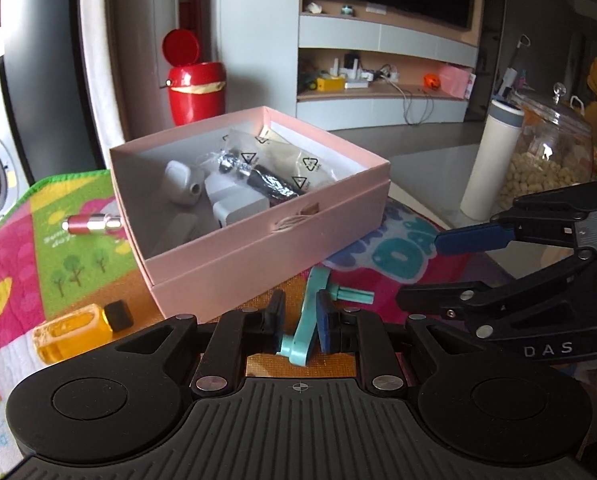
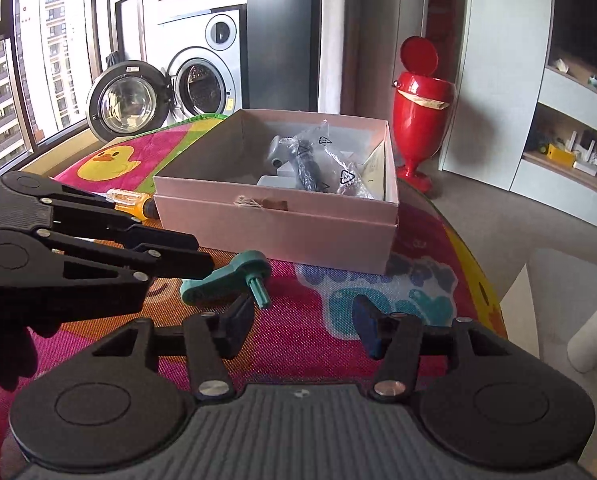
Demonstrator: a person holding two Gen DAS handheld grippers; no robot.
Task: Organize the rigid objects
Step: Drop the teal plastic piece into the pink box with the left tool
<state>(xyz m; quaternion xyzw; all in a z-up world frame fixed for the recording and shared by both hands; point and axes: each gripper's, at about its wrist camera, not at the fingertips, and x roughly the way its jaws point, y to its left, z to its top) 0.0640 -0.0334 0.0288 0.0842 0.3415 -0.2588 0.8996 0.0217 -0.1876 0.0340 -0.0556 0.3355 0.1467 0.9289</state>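
A teal plastic crank handle with a side peg lies on the colourful mat, and my left gripper is shut on it. It also shows in the right wrist view under the left gripper's fingers. My right gripper is open and empty, low over the mat in front of the pink box. The open pink box holds a white earbud case, white adapters and bagged black parts. A yellow-handled screwdriver lies left of the box.
A red-and-silver tube and a small yellow bottle lie on the mat left of the box. A white flask and a glass jar stand at the right. A red bin stands behind on the floor.
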